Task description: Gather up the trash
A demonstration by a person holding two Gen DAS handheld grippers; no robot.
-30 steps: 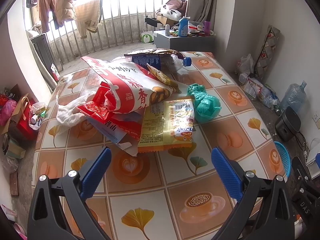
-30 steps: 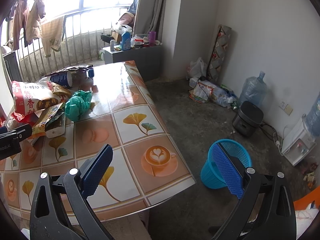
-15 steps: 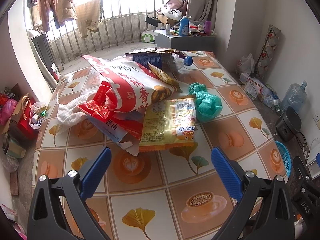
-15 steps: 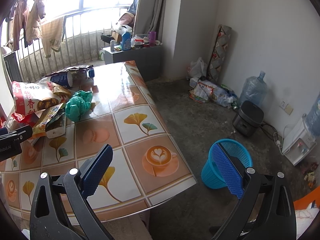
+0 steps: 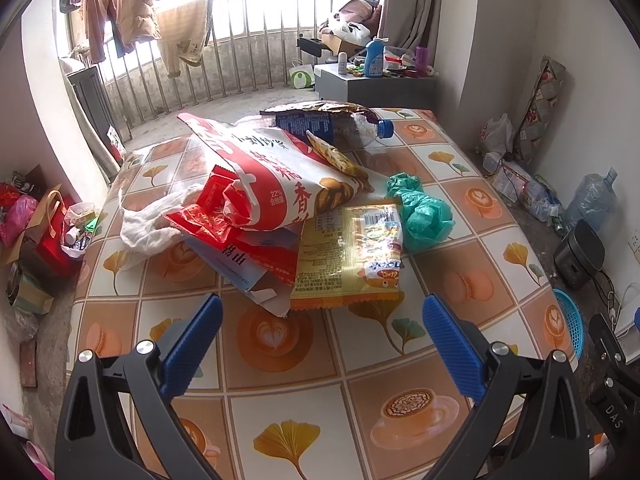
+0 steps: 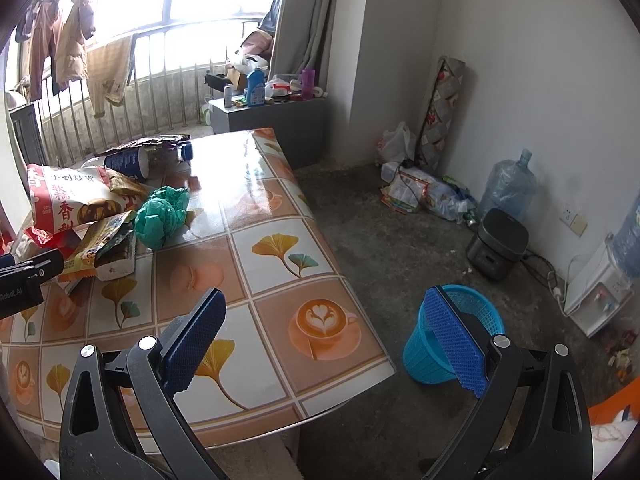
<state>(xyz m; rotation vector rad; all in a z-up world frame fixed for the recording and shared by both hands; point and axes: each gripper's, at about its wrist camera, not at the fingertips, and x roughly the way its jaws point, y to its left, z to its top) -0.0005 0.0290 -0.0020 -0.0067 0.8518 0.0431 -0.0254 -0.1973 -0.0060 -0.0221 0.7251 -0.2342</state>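
Left claw (image 5: 320, 336) w/ jaws wide, empty, above worktop (image 5: 304, 400) facing wrapper pile (image 5: 280, 204); right claw (image 6: 324, 340) also wide, empty, near blue basket (image 6: 480, 320) on floor.

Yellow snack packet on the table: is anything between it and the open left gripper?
Nothing visible. Only bare tablecloth lies between the left gripper and the yellow snack packet, whose far edge is tucked under the red-and-white bag.

A water jug (image 6: 507, 185) stands beside a black cooker (image 6: 497, 242).
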